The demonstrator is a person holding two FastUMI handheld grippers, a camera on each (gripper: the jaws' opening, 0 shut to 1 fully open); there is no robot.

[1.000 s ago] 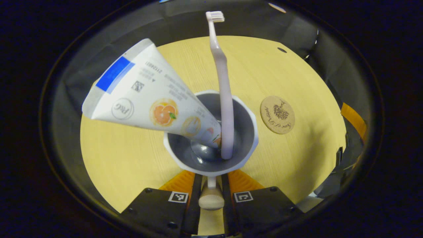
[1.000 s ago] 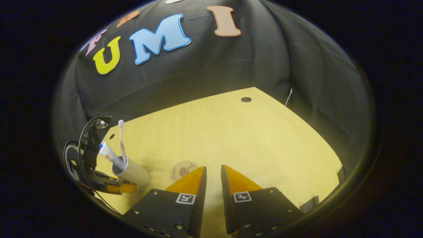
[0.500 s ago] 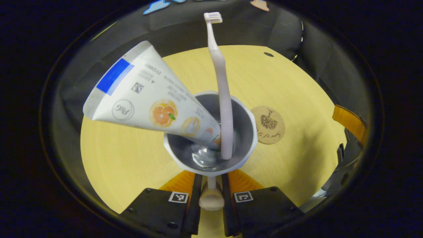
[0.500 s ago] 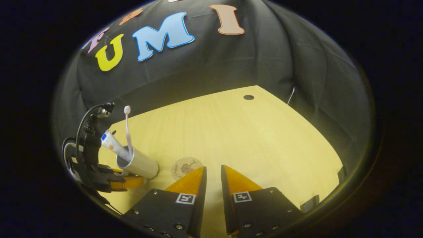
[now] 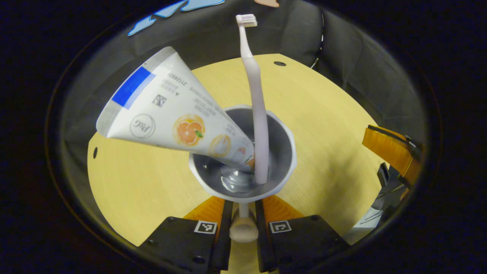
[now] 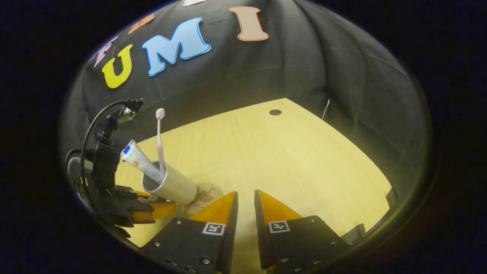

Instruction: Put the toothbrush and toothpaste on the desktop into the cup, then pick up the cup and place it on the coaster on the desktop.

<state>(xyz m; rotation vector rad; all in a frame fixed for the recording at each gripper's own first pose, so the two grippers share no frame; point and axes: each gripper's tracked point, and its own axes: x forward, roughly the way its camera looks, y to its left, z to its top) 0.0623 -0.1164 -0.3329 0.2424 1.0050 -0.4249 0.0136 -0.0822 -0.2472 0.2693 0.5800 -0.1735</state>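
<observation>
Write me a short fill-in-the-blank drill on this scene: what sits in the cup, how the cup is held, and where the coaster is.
1. The pale pink toothbrush stands in the white cup with its bristles pointing ____.
2. The white toothpaste tube with the orange picture leans in the same ____.
3. The left gripper has its jaws shut on the cup's ____.
4. In the right gripper view, the round cork coaster lies partly behind the ____.

Missing words: up; cup; handle; cup
</observation>
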